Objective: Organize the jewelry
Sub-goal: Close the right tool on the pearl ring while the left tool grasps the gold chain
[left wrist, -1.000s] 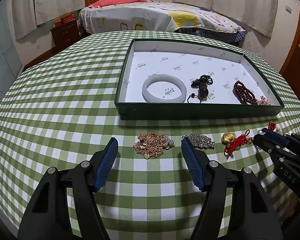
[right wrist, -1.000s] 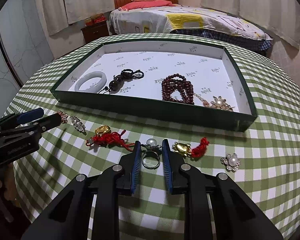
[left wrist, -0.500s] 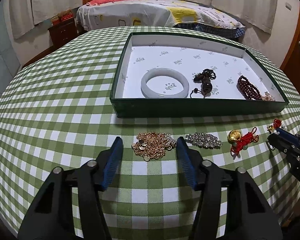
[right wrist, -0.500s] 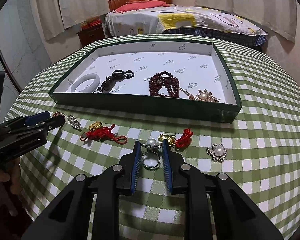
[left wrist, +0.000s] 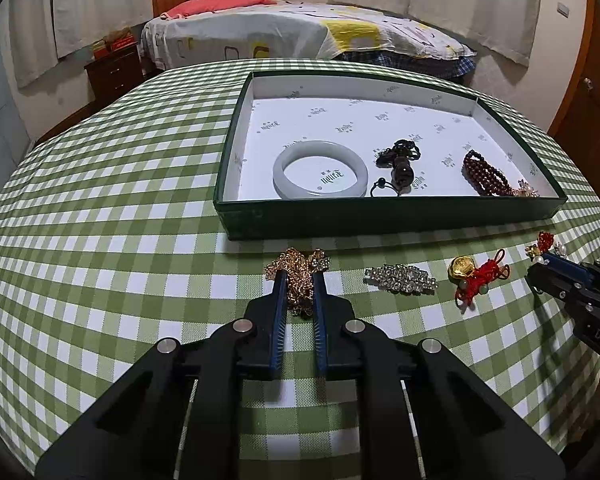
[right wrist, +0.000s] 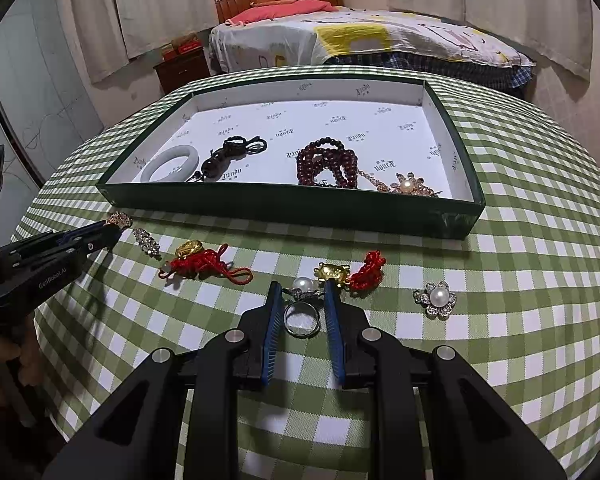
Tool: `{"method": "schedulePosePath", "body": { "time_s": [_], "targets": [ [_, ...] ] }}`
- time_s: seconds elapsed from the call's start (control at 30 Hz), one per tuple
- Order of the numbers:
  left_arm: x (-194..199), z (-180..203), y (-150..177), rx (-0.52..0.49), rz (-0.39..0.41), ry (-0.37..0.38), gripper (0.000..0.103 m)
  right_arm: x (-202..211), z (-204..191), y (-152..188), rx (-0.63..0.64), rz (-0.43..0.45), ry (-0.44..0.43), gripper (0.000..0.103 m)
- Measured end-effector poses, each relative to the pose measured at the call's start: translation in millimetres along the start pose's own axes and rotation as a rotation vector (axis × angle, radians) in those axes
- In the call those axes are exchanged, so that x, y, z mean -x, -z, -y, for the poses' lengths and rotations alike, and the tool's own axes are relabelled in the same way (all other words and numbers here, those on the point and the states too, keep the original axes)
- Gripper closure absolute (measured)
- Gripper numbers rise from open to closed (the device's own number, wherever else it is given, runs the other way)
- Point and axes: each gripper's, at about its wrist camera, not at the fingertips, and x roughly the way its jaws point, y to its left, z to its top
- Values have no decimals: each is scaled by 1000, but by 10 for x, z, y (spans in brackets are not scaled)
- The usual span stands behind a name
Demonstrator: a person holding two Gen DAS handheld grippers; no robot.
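A tangled gold chain (left wrist: 300,264) lies on the green checked cloth in front of the green tray (left wrist: 380,220). My left gripper (left wrist: 300,278) is shut on it, its blue pads pinching the chain's near part. In the right wrist view, my right gripper (right wrist: 302,300) is shut on a pearl ring (right wrist: 302,318), whose band sits between the pads with the pearl pointing away. The tray (right wrist: 284,208) holds a white bangle (left wrist: 320,174), a dark pendant (left wrist: 400,166), red-brown beads (right wrist: 328,162) and a pearl brooch (right wrist: 408,186).
On the cloth before the tray lie a rhinestone piece (left wrist: 400,278), a gold charm on red cord (right wrist: 204,260), a second gold charm with a red knot (right wrist: 352,274) and a pearl flower brooch (right wrist: 436,300). A bed stands beyond the round table.
The left jaws went from wide open to shut around the gold chain after edging forward over it. The right gripper kept hold of the ring and shifted slightly.
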Motion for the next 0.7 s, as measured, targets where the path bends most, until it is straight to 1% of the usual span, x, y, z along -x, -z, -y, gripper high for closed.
{"method": "schedulePosePath", "body": {
  "time_s": [0.27, 0.57, 0.7],
  "targets": [
    [9, -7, 10, -5, -1, 1, 91, -1, -1, -1, 0, 0, 1, 81],
    [33, 49, 5, -36, -5, -15, 92, 15, -4, -5, -1, 5, 4, 81],
    [94, 69, 0, -46, 9, -17, 92, 52, -10, -11, 1, 14, 6, 81]
  ]
}}
